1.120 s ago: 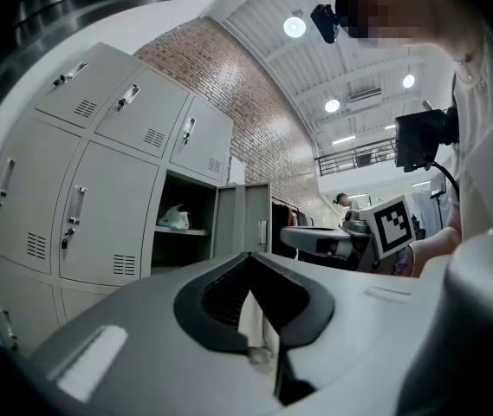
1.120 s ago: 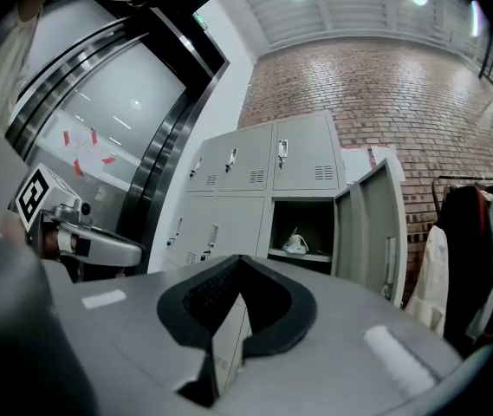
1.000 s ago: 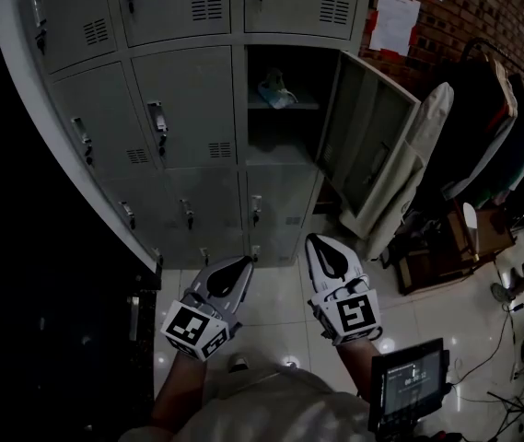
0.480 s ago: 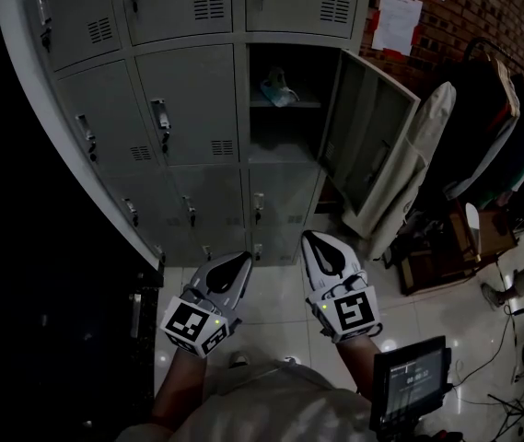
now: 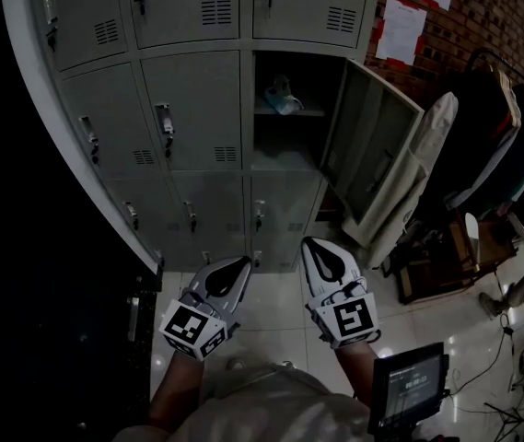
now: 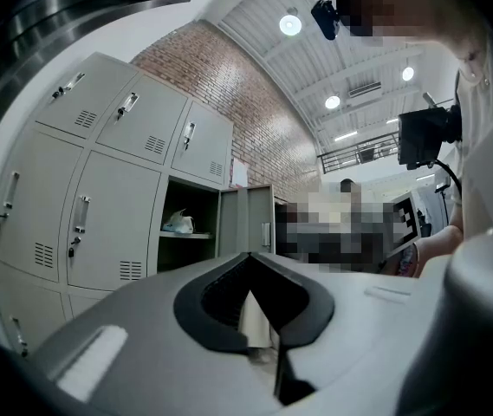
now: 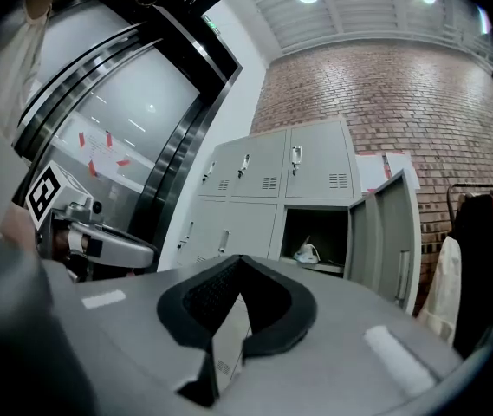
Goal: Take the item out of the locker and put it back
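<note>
Room: dim, seen steeply from above. A bank of grey sheet-metal lockers (image 5: 197, 109) with vented doors and small latch handles fills the upper left. Behind it on the right runs a red brick wall (image 5: 492, 17) with white paper sheets (image 5: 401, 30) pinned to it.

One compartment in the right column stands open. Its grey door (image 5: 372, 150) is swung out to the right, well clear of the frame. All the other doors in view are closed.

Task's thing: a pale, crumpled, bag-like item (image 5: 283, 99) lies on the thin metal shelf (image 5: 289, 113) inside the open compartment, in its upper half. Nothing touches it. What it is made of cannot be read at this range.

Floor: glossy pale tiles (image 5: 275, 311) throwing back the ceiling lights, with dark cables (image 5: 510, 376) trailing at the lower right. A rack of dark hanging garments (image 5: 501, 145) stands on the right, and a long white cloth-covered shape (image 5: 427, 155) leans just beside the open door.

Left tool (image 5: 234, 267): jaws pressed together, nothing between them, held low over the tiles and well apart from the lockers.

Right tool (image 5: 320, 250): jaws likewise pressed together and empty, beside the left one, pointing toward the locker bank.

A small dark screen (image 5: 407, 385) sits at the lower right, near the person's body.
</note>
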The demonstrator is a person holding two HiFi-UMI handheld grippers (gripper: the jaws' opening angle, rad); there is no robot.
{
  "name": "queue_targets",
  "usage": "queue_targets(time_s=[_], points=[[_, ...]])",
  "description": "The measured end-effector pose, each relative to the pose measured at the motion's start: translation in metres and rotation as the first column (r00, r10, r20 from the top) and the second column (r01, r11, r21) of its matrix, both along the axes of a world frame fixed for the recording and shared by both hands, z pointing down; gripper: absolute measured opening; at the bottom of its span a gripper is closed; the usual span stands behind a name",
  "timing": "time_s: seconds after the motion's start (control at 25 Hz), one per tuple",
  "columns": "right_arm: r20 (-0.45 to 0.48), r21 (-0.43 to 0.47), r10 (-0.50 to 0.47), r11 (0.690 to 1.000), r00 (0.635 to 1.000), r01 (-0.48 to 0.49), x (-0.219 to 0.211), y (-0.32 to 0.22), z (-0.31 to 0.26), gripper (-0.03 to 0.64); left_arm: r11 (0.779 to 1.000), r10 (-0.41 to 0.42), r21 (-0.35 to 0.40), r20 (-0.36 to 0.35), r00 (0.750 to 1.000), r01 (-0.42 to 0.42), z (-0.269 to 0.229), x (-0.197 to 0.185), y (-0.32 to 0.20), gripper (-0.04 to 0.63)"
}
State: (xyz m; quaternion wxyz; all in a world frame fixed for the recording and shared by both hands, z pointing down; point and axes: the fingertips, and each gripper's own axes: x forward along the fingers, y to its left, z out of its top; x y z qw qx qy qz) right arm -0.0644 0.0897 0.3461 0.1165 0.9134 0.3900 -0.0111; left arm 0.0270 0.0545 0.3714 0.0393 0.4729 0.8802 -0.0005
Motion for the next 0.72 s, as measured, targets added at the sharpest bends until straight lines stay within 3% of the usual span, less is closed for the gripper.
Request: queue_targets(time_s=[0.72], points=[[0.021,0.036,0.004,0.999,1.000,-0.005,0.006,0.014,0.006,0.000,1.000,0.016,-0.012,-0.006,1.000,-0.016,-0.008,0.004,0.016,0.000]])
